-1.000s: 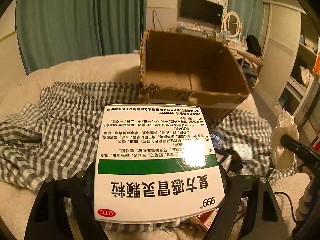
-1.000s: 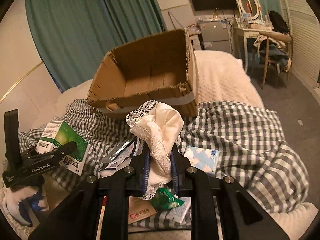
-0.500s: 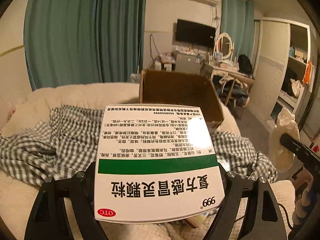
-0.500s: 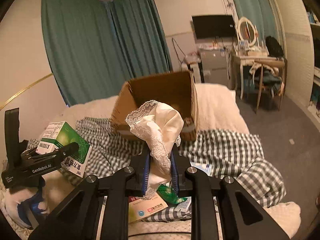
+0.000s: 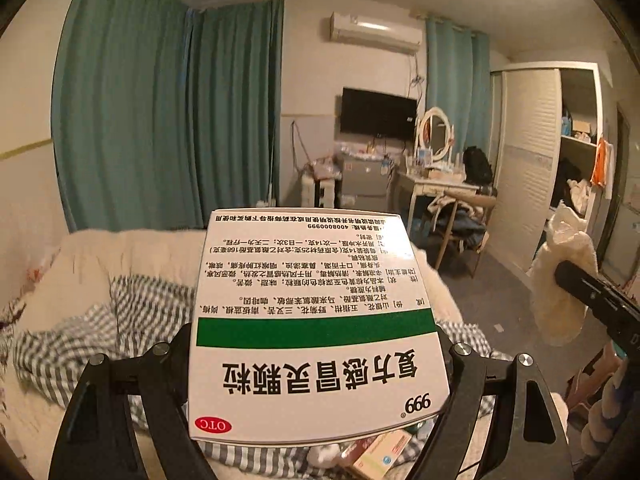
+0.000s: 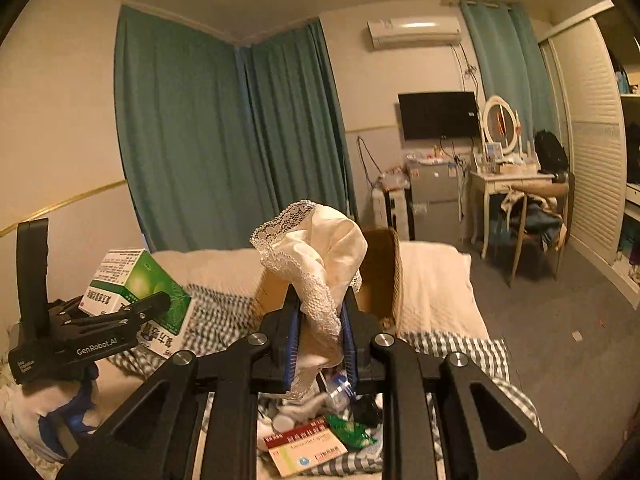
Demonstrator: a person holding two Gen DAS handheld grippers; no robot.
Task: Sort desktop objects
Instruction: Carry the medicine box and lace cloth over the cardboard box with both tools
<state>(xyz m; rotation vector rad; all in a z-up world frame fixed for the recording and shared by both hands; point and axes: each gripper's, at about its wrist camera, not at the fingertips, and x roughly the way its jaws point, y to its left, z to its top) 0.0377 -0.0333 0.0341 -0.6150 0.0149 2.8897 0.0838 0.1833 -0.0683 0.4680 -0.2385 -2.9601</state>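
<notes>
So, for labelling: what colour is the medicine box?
White and green medicine box; right wrist view shows both.

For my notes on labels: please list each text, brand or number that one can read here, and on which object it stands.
"999", "OTC", "4008000999", "复方感冒灵颗粒": medicine box, seen upside down in the left gripper.
"GenRobot.AI": left gripper body, right wrist view.
Fine print on the medicine box, red-and-white box text: too small.

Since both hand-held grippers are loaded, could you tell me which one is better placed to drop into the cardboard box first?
Probably the right hand-held gripper: its lace cloth sits directly before the cardboard box, while the medicine box hangs off left.
</notes>
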